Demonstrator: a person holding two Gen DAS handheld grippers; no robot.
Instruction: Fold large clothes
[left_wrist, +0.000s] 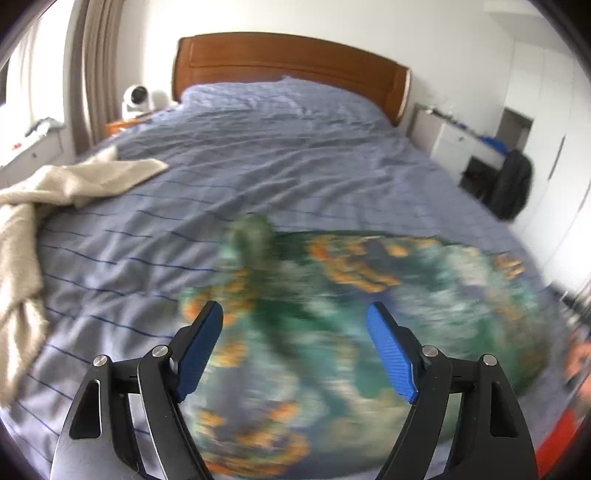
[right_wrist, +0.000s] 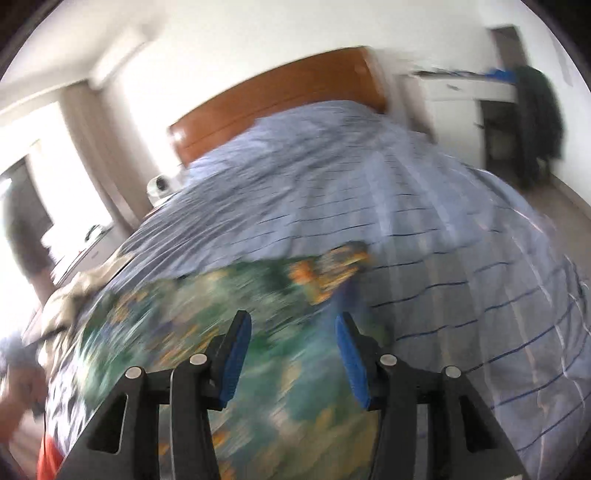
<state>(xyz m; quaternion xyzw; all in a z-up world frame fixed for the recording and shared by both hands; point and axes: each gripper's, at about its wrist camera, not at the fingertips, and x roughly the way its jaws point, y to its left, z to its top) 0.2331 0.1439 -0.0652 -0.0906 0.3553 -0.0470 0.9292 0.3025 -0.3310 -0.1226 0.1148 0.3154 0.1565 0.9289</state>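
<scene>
The green-and-orange patterned garment (left_wrist: 332, 314) lies spread on the bed (left_wrist: 258, 147), seemingly one fold laid, while left gripper (left_wrist: 295, 350) and right gripper (right_wrist: 293, 358) fingers stand apart, empty; further folds likely remain.

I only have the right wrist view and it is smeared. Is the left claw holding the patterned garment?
Observer: No. The left claw stands open above the green and orange garment, nothing between its pads.
Operator: Anything else lying on the bed?
Observer: A beige cloth lies bunched along the left edge of the blue striped bedcover, apart from the garment.
Operator: Is the garment flat?
Observer: Mostly, though one blurred part sticks up at its far left corner.
</scene>
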